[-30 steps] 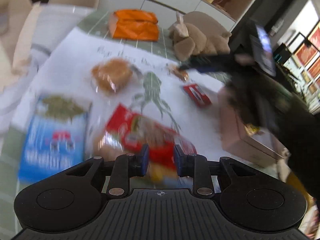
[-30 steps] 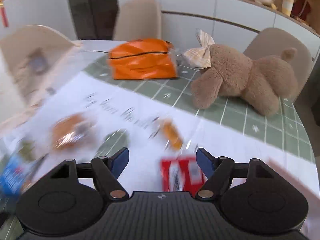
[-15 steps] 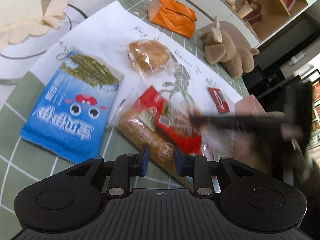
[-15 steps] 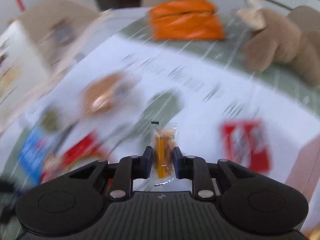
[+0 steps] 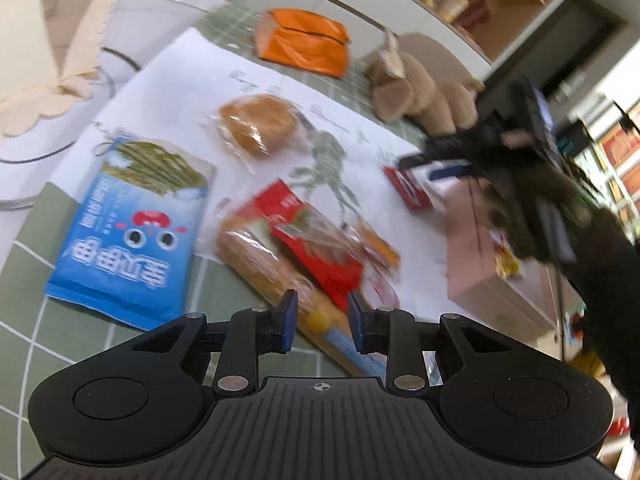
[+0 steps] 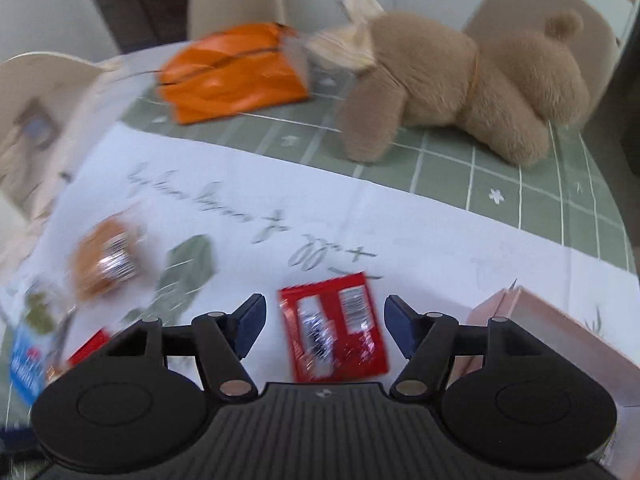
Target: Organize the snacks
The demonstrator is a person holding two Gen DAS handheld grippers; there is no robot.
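Observation:
My left gripper [image 5: 322, 316] hovers just above a bread loaf pack with a red label [image 5: 288, 240], its jaws narrowly apart and gripping nothing. A small orange snack in clear wrap [image 5: 378, 242] lies against that pack. My right gripper [image 6: 324, 320] hangs over a small red packet [image 6: 332, 328]; its jaws are opening, the packet lies between them and the pads do not touch it. The left wrist view also shows the right gripper [image 5: 424, 166] above the red packet [image 5: 408, 188]. A blue snack bag [image 5: 128, 220] and a wrapped bun [image 5: 260, 124] lie further left.
A pink box [image 6: 560, 340] stands right of the red packet. An orange bag [image 6: 232, 72] and a plush bear [image 6: 460, 84] sit at the back of the green checked cloth [image 6: 500, 184]. A cream wooden stand [image 5: 52, 40] is at the far left.
The right gripper, shut on the small orange snack half a second ago, has let it go beside the bread pack, opened, and moved over the red packet. The left gripper has barely shifted.

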